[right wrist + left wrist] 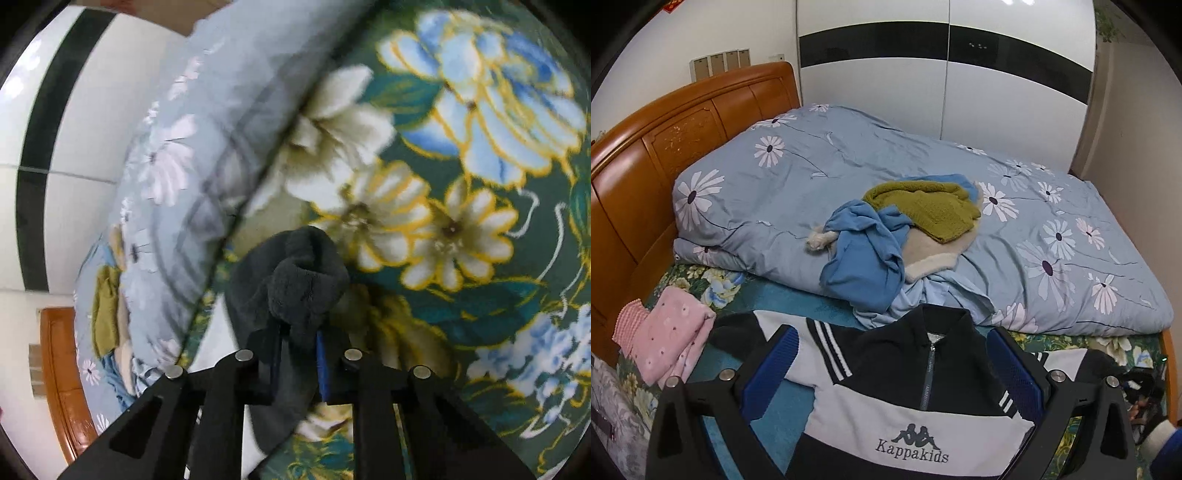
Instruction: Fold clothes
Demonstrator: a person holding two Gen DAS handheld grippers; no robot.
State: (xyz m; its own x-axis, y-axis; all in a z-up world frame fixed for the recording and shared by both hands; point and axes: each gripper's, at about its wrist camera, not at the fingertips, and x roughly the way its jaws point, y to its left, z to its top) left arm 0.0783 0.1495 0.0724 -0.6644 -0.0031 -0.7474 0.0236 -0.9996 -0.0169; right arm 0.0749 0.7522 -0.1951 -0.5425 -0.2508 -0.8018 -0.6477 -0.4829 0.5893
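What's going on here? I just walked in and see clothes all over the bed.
A person with two hand-held grippers is folding a black-and-white jacket spread on the bed. The right gripper is shut on a dark sleeve end. The left gripper hangs open over the collar. A pile waits on the quilt.

One word, "Kappakids", is stitched in grey letters on the white chest band of the black-and-white zip-up fleece jacket (916,424), under a dark logo of two seated figures set back to back. Part of a red paper sign (673,4) is seen on the white wall at the top edge of the left wrist view; its characters cannot be read.
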